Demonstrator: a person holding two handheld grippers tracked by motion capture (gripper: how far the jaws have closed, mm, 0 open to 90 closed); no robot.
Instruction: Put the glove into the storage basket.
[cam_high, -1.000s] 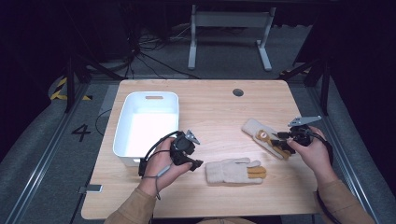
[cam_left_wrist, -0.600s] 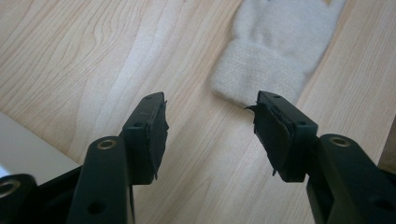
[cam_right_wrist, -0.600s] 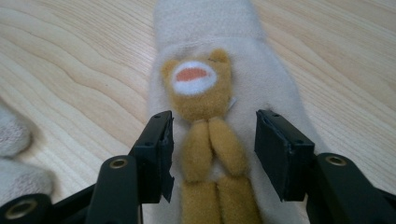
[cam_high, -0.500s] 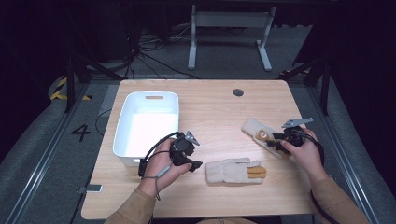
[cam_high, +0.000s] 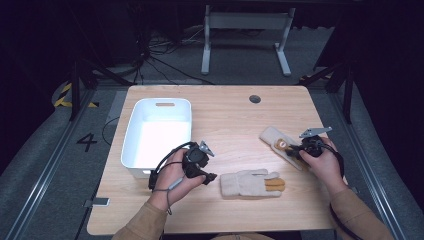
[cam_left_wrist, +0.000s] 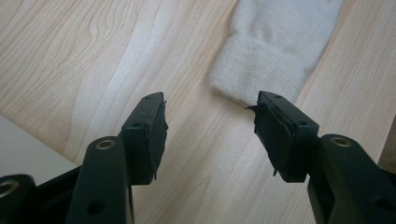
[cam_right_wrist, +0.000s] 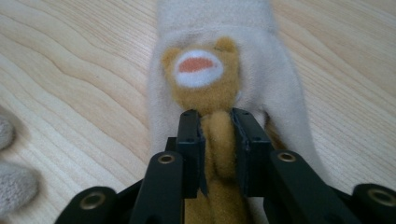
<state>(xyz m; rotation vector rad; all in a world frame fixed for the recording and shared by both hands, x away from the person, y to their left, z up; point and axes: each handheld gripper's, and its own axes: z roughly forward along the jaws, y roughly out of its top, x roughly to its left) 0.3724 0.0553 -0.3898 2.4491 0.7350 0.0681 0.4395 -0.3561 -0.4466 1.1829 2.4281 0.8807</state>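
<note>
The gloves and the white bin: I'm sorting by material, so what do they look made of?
Both gloves look like soft fleece or knit: fuzzy cream nap, ribbed cuff, tan plush patch. The white bin looks like smooth, moulded plastic, with rounded corners and an even sheen.

Bare desk (cam_high: 230, 112) lies open across the middle and toward twelve o'clock, broken there by a small round grommet (cam_high: 255, 99) alone. At nine o'clock a white bin (cam_high: 159, 131) stands with raised walls (a claw must go over or around). At six o'clock a cream glove (cam_high: 252, 183) lies flat between the two hands. At three o'clock a second glove (cam_high: 276, 142) takes up the desk near the edge.
</note>
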